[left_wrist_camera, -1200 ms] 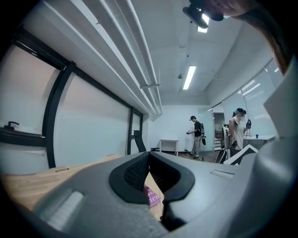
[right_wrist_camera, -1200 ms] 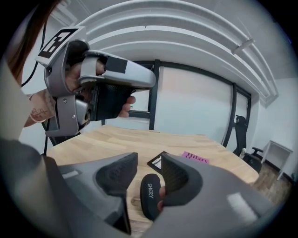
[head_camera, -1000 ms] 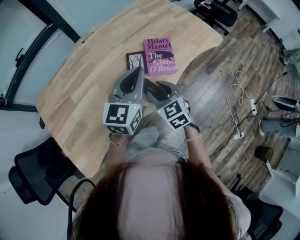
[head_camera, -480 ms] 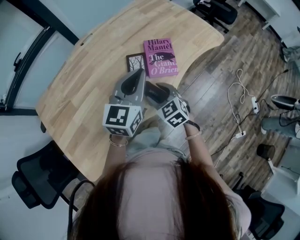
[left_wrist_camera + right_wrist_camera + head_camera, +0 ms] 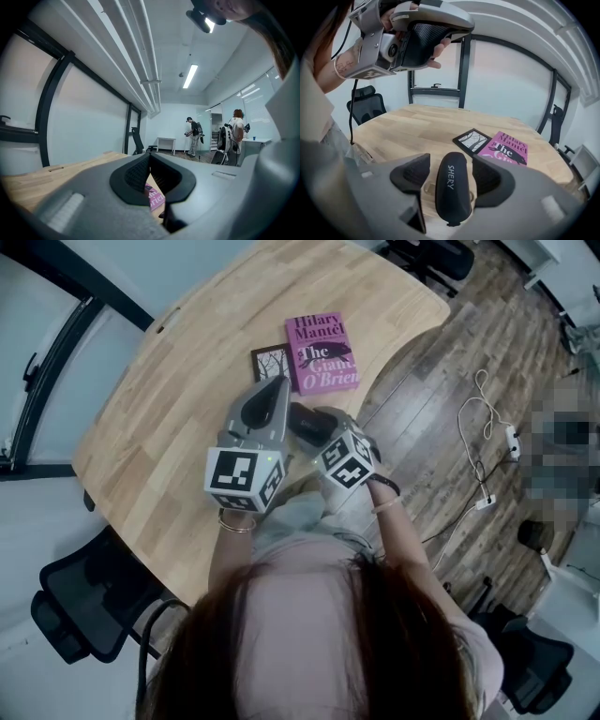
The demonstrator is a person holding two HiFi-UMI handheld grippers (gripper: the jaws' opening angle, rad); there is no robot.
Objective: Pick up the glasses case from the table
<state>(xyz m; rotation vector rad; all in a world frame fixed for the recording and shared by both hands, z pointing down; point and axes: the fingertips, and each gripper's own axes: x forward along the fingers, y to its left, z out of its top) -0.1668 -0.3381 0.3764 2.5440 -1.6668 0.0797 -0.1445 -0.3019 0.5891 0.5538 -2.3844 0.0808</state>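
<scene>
Glasses case point(image 5: 452, 187) lies on the worktop point(image 5: 169, 409) near the person's edge, just short of the pink book point(image 5: 322, 352). Right gripper point(image 5: 451, 172) has dropped over it. Its jaws have just been opening and now sit wide astride the case, pads clear. Closing looks like the next step. Left gripper point(image 5: 150, 157) hangs above, jaws together, empty.

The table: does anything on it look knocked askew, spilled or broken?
Nothing stands out. The glasses case lies flat and closed on the table, between the jaws of the right hand-held gripper, which have just been opening and do not touch it. The pink book and small dark book lie flat side by side beyond it.
</scene>
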